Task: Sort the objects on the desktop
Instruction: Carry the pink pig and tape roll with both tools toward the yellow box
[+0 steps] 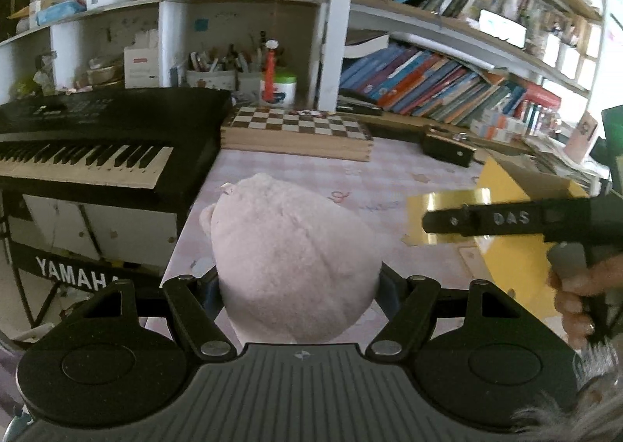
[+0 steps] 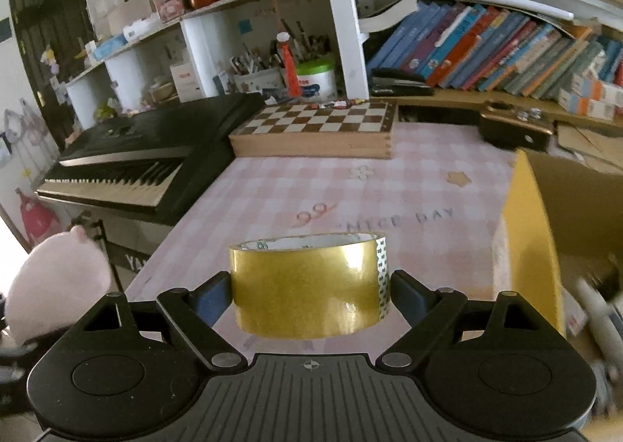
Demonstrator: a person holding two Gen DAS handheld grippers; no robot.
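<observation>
My left gripper (image 1: 298,282) is shut on a pale pink plush toy (image 1: 288,251), held above the near left part of the pink checked tablecloth (image 1: 373,185). In the right wrist view, my right gripper (image 2: 309,292) is shut on a wide roll of gold tape (image 2: 307,286), lifted over the tablecloth (image 2: 350,185). The same gold tape (image 1: 440,216) shows in the left wrist view at the right, with the right gripper's black fingers (image 1: 506,218) across it and a hand (image 1: 576,286) below. The plush toy (image 2: 54,282) appears at the lower left of the right wrist view.
A yellow cardboard box (image 2: 545,239) stands open at the right. A wooden chessboard box (image 2: 315,130) lies at the back of the table, a black keyboard (image 2: 148,157) at the left, a dark brown case (image 2: 514,126) at the back right. Shelves with books and pen holders rise behind.
</observation>
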